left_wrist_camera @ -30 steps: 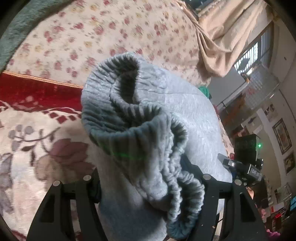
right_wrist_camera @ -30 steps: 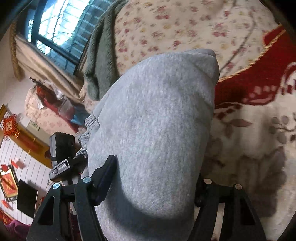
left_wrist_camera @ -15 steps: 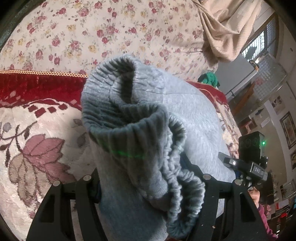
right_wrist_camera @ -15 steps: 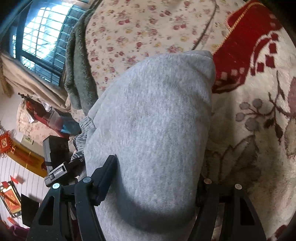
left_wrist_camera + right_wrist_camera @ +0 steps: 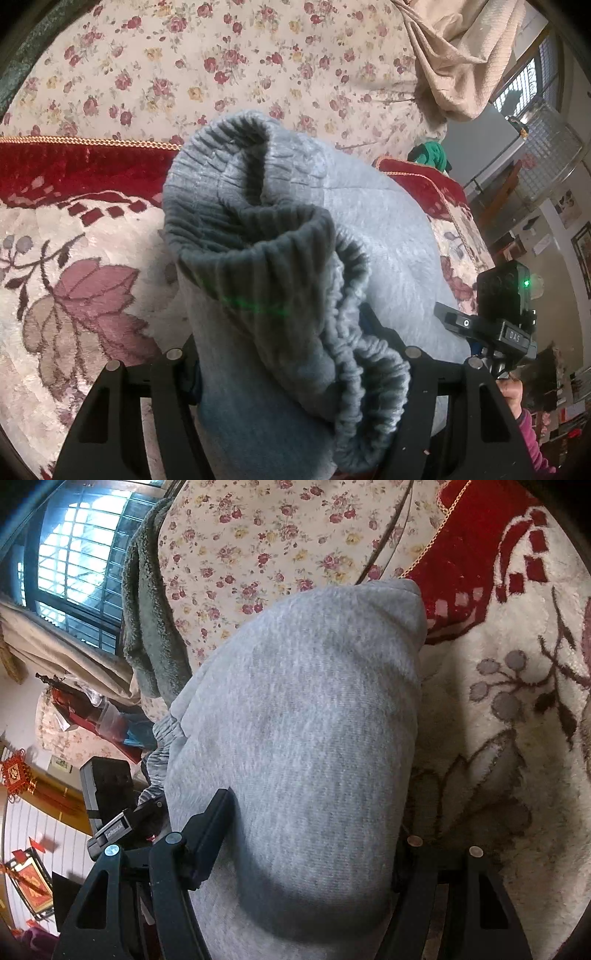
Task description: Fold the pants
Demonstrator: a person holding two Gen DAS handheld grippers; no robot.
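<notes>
Left wrist view: the left gripper [image 5: 295, 373] clamps the bunched ribbed waistband of the grey sweatpants [image 5: 280, 258], which bulge up between its fingers above the flowered blanket [image 5: 74, 295].

Right wrist view: the right gripper [image 5: 310, 856] grips a thick fold of the same sweatpants [image 5: 310, 709] between its fingers.

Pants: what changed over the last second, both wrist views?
Both grippers carried the grey pants lower and forward; the plush red-and-cream blanket now fills more of each view. Unchanged: left gripper clamps the ribbed waistband, right gripper the plain folded part.
</notes>
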